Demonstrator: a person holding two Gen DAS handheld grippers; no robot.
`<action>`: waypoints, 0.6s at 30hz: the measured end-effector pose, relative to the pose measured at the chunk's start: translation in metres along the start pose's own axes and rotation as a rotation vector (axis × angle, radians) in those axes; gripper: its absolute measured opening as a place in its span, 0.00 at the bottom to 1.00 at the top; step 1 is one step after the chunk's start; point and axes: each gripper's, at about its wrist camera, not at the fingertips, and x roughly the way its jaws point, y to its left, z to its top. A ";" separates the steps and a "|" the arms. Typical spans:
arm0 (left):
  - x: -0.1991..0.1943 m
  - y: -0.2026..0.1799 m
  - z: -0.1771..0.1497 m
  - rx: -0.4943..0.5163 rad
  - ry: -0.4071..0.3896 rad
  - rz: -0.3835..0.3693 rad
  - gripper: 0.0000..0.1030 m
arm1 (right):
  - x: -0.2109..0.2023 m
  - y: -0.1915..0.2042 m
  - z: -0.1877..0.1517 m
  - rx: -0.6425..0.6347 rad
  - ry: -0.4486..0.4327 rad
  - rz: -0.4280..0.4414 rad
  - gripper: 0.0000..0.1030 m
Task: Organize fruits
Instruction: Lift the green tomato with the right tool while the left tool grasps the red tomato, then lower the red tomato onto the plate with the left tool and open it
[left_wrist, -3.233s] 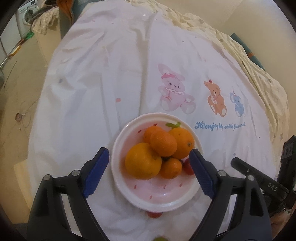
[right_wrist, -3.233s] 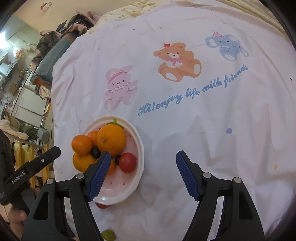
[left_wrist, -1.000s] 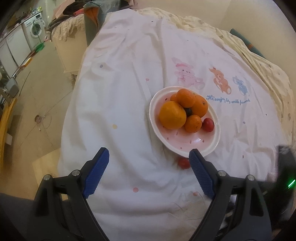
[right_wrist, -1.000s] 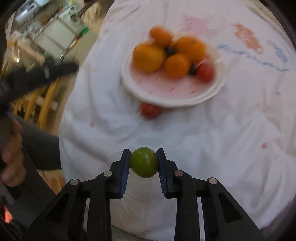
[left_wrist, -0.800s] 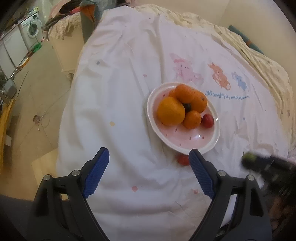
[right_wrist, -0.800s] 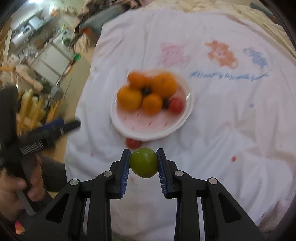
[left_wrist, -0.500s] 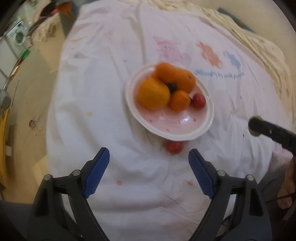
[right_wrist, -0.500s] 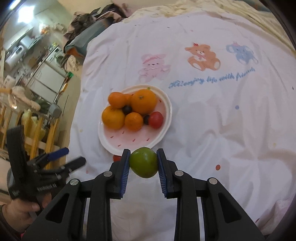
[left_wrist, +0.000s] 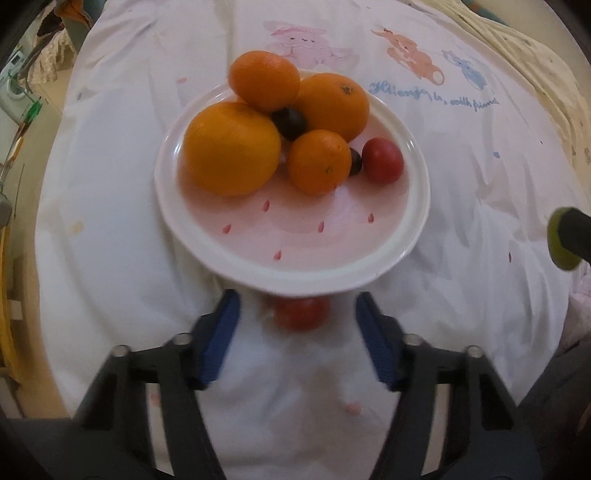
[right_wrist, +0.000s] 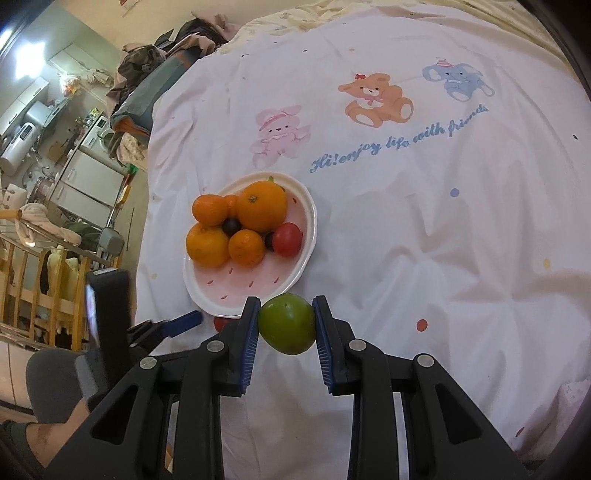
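We see left gripper (left_wrist: 297, 345) fingers (left_wrist: 375, 341) just been closing, spread either side of red tomato (left_wrist: 301, 314) on bedsheet (left_wrist: 480, 192), not touching. Right gripper (right_wrist: 284, 345) fingers pinching green tomato (right_wrist: 287, 323), near plate (right_wrist: 295, 273) rim; oranges (right_wrist: 261, 211) piled there.

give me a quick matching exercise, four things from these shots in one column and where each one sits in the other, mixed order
Things:
1. green fruit
2. loose red tomato
3. biggest orange
4. dark grape

Places:
A. on the sheet just off the plate's near rim, between the open left tongs
B. wedged among the oranges
C. clamped in the right tongs
D. on the plate, left side in the left wrist view

Pairs: 1-C, 2-A, 3-D, 4-B
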 end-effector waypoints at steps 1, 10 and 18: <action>0.003 -0.001 0.001 0.005 0.007 -0.005 0.45 | 0.001 0.000 0.001 -0.004 0.001 -0.001 0.29; -0.001 -0.001 -0.004 0.008 0.009 -0.019 0.26 | 0.004 -0.002 0.005 -0.001 0.006 -0.007 0.29; -0.021 0.005 -0.016 0.000 0.012 -0.013 0.26 | 0.006 0.001 0.005 -0.016 0.008 -0.022 0.29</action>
